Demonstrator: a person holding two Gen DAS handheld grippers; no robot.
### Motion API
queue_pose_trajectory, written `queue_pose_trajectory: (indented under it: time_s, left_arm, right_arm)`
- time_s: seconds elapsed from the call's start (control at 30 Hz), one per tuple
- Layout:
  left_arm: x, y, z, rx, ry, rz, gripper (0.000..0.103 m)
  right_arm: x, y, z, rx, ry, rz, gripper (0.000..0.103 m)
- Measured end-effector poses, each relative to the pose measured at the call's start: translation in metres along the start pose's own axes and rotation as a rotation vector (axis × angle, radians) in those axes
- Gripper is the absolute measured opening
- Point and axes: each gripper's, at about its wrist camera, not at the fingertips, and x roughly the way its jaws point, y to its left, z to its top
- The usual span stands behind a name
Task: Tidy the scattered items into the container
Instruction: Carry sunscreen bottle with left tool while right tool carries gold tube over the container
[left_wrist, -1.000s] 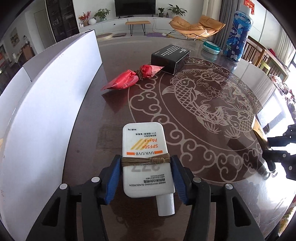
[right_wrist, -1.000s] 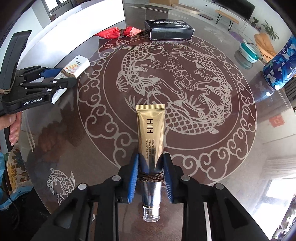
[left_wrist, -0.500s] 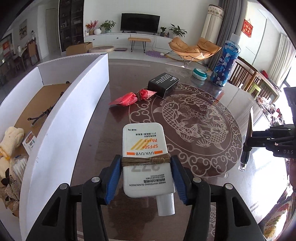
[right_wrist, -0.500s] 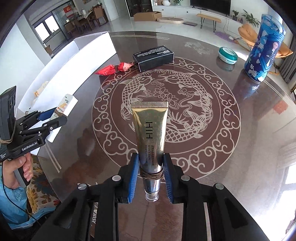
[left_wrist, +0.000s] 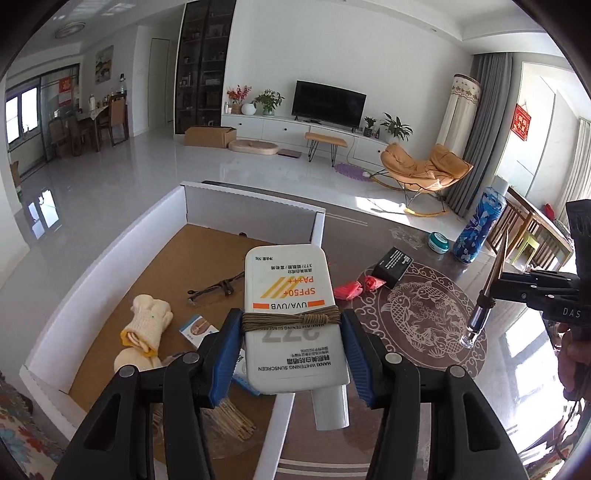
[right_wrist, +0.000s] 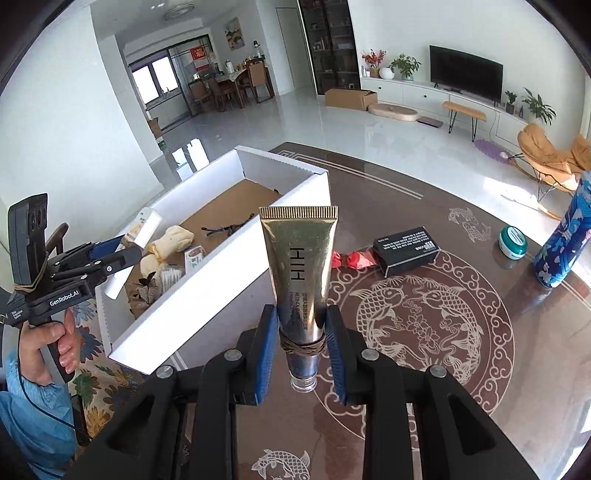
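Observation:
My left gripper (left_wrist: 291, 325) is shut on a white sunscreen tube (left_wrist: 290, 291) and holds it in the air over the near right wall of the white cardboard box (left_wrist: 110, 254). From the right wrist view, that left gripper (right_wrist: 122, 254) hangs at the box's near end. My right gripper (right_wrist: 301, 328) is shut on a gold cream tube (right_wrist: 299, 254), raised above the dark patterned table (right_wrist: 424, 321) just right of the box (right_wrist: 258, 243). Still lying on the table are a red wrapped packet (right_wrist: 354, 258) and a black box (right_wrist: 404, 249).
Inside the box lie glasses (left_wrist: 214, 288), a cream glove (left_wrist: 147, 325), a small card (left_wrist: 195, 328) and a bundle of sticks (left_wrist: 229, 421). A green tin (right_wrist: 511, 240) and a blue patterned bottle (right_wrist: 561, 240) stand at the table's far right. A hand (right_wrist: 48, 343) grips the left handle.
Both grippers have risen from low over the table, each carrying its tube. The left one has swung left until the box's inside shows beneath it; the right one now faces the box.

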Motion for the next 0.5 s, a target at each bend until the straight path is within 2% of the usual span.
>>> queue_pose_trajectory:
  time_s: [0.13,0.27,0.4,0.5]
  left_arm:
    - [-0.001,0.062,0.004,-0.087,0.012,0.073,0.053]
    - [0.003,0.11,-0.002,-0.132,0.045,0.148,0.053]
    - [0.016,0.148,-0.015,-0.167,0.097,0.198,0.053]
    - [0.029,0.171,-0.026,-0.2,0.146,0.216,0.053]
  right_arm:
    - [0.014,0.057,0.035,-0.039,-0.049,0.11,0.027]
    - [0.041,0.119,0.054,-0.07,-0.044,0.237,0.027]
    - [0.082,0.174,0.059,-0.087,0.022,0.35,0.027]
    - [0.122,0.208,0.049,-0.083,0.111,0.397,0.027]
